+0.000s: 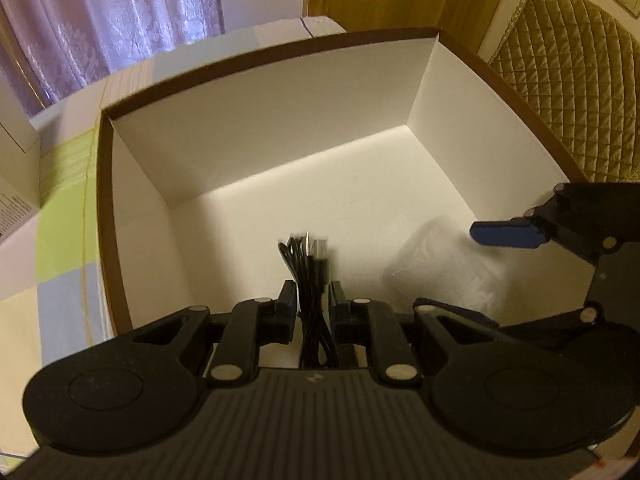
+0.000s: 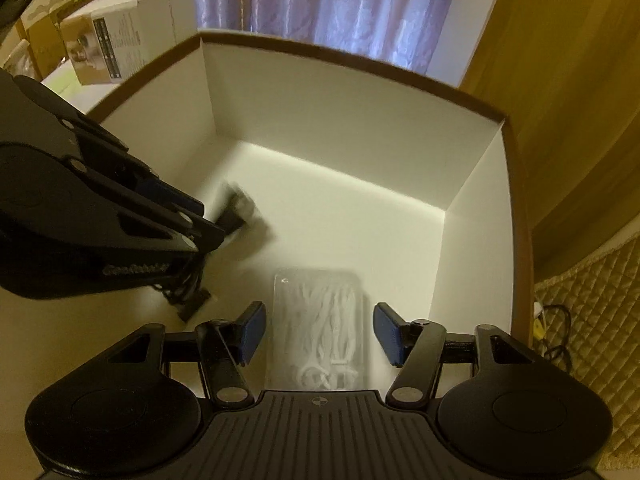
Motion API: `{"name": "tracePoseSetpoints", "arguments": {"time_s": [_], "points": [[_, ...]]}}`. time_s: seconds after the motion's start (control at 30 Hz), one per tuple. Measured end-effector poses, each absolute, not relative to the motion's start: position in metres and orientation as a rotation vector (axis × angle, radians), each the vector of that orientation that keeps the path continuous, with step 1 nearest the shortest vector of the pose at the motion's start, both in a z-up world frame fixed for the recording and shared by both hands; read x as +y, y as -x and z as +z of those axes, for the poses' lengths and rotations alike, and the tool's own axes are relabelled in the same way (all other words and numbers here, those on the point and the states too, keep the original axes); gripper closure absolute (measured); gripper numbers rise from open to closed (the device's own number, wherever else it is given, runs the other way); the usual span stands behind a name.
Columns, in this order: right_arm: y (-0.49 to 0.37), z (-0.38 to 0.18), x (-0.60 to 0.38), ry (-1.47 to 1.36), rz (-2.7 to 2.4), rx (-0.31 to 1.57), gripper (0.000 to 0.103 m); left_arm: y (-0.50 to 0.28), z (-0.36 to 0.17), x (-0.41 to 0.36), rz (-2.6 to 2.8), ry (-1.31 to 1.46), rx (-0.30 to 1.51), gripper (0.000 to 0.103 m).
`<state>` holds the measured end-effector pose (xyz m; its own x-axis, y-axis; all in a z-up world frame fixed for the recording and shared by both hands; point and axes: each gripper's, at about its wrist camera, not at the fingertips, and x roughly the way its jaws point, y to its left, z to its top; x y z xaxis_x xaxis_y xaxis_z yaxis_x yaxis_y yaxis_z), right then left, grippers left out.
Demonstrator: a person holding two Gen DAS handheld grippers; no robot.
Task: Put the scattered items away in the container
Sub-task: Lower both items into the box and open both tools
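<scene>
white box point(image 1: 280, 128) holds clear cable bag point(image 2: 320, 320); left gripper point(image 1: 313, 300) grips black cable point(image 1: 310, 264)

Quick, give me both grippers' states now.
Left gripper: shut on the black cable, over the box.
Right gripper: open, holding nothing; clear bag of white cord lies below.

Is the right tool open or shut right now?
Open. The right tool has its blue pads spread wide apart, and the clear bag of white cord lies untouched between them on the box floor.
</scene>
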<state>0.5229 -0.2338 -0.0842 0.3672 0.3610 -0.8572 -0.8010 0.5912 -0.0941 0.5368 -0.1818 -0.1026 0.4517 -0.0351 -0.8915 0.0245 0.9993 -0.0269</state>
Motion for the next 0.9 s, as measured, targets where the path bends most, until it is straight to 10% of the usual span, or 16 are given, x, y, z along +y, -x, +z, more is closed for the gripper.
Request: {"name": "tracePoseSetpoints", "arguments": {"time_s": [0.47, 0.9], "points": [[-0.487, -0.06, -0.246, 0.555, 0.833, 0.805, 0.002, -0.517, -0.085, -0.191, -0.063, -0.029, 1.061, 0.06], [-0.444, -0.028, -0.294, 0.41, 0.829, 0.756, 0.002, -0.46, -0.035, -0.191, -0.053, -0.012, 0.961, 0.023]]}}
